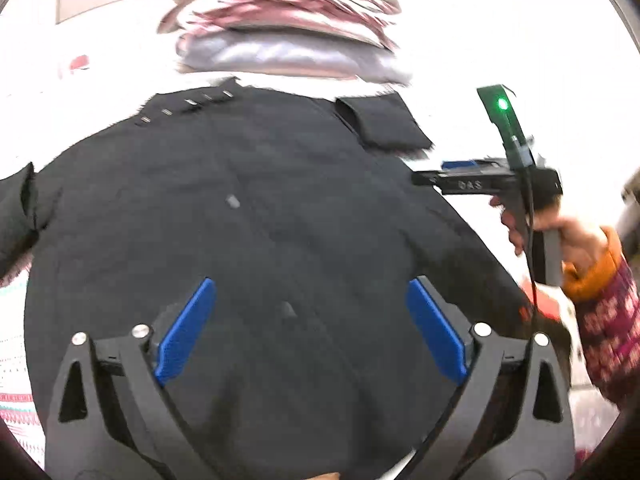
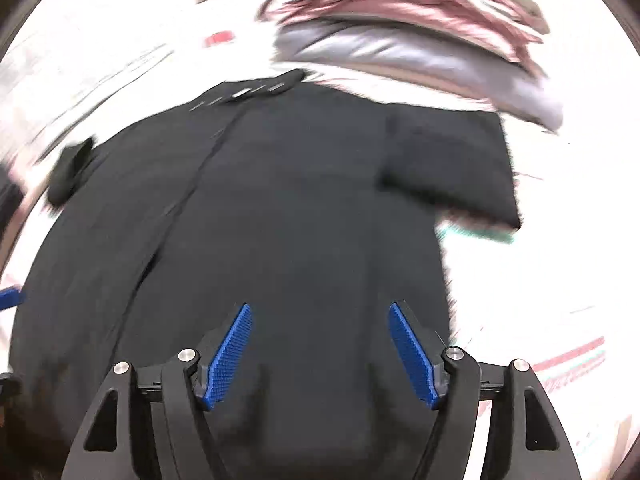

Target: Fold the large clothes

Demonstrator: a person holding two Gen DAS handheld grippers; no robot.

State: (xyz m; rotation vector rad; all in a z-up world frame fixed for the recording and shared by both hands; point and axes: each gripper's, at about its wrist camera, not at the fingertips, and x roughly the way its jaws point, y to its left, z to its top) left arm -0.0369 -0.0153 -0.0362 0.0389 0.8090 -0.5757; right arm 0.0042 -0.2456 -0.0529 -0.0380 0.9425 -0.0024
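Two grippers hang over a black jacket (image 1: pixel 248 208) spread flat on a white surface. Left gripper (image 1: pixel 312 328): jaws wide, empty, above the jacket's near part. Right gripper (image 2: pixel 320 352): jaws parted, empty, near its right side. Folded clothes (image 1: pixel 288 40) are stacked beyond the collar.

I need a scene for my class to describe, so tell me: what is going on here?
A person is folding a black coat spread on a white surface, with a two-finger gripper in each hand. Both the left gripper and the right gripper hang open above the coat, holding nothing. One sleeve lies folded across the body. A stack of folded clothes sits beyond the collar.
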